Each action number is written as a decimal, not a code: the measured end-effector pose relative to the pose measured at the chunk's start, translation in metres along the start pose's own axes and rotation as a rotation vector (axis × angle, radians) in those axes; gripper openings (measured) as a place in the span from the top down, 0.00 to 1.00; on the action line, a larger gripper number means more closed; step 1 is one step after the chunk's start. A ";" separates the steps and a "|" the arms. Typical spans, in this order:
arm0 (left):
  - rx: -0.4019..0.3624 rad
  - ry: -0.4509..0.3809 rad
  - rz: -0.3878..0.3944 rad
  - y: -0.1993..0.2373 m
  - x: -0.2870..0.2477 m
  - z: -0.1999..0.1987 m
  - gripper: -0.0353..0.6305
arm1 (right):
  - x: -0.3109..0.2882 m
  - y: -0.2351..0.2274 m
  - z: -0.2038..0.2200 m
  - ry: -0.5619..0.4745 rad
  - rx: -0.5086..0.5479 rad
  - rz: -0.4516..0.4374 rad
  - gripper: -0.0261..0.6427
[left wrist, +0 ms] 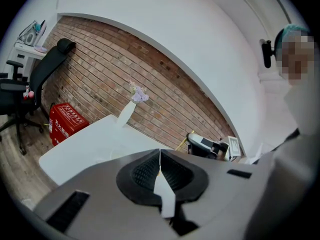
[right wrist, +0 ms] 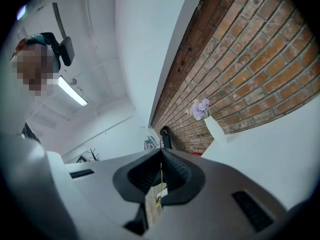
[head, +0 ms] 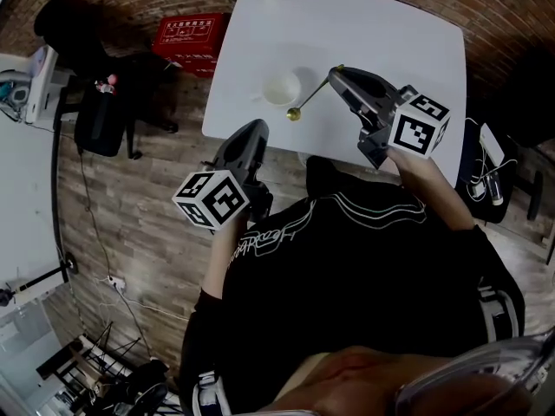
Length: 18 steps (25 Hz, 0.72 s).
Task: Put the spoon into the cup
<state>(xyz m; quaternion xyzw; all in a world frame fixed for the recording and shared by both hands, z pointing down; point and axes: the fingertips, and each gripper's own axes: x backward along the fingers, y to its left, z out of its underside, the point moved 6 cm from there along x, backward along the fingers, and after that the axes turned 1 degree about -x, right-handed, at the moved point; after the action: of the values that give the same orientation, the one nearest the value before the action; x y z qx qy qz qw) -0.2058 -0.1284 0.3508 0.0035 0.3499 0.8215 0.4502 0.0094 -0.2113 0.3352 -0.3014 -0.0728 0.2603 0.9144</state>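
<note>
The slim gold metal spoon [head: 312, 94] is not in the cup. It slants out of the right gripper [head: 337, 73], whose tongs are clamped together on the tip of its handle. Its bowl hangs low, just beside the round white cup [head: 282, 87] on the side nearer the person; I cannot tell whether it touches the tabletop. In the right gripper view the thin handle [right wrist: 160, 180] shows pinched between the ribbed black pads. The cup stands upright on the white rectangular table [head: 390, 33], near its front edge. The left gripper [head: 258, 128] is nearer the person than the cup, at the table's edge, its tongs pressed together with nothing between them [left wrist: 160, 166]. Beyond the cup, at the table's far edge, stands a white vase of lilac flowers [left wrist: 132, 101]. A red box [head: 192, 37] sits on the wooden floor to the cup's left, against the brick wall [left wrist: 100, 74].
</note>
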 end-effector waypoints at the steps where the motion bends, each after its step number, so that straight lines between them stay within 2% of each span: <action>1: 0.004 0.003 -0.002 0.003 -0.003 -0.002 0.94 | -0.005 -0.004 -0.002 0.001 -0.004 0.003 0.96; 8: 0.044 0.020 -0.019 0.031 -0.024 -0.011 0.94 | -0.041 -0.038 0.000 0.036 -0.008 0.049 0.96; 18: 0.087 0.039 -0.049 0.071 -0.047 -0.012 0.94 | -0.086 -0.080 0.022 0.123 0.024 0.092 0.96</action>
<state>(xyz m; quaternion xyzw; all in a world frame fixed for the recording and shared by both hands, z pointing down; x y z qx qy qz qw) -0.2345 -0.1948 0.3972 -0.0013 0.3941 0.7940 0.4628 -0.0361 -0.2996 0.4028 -0.3091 0.0007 0.2841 0.9076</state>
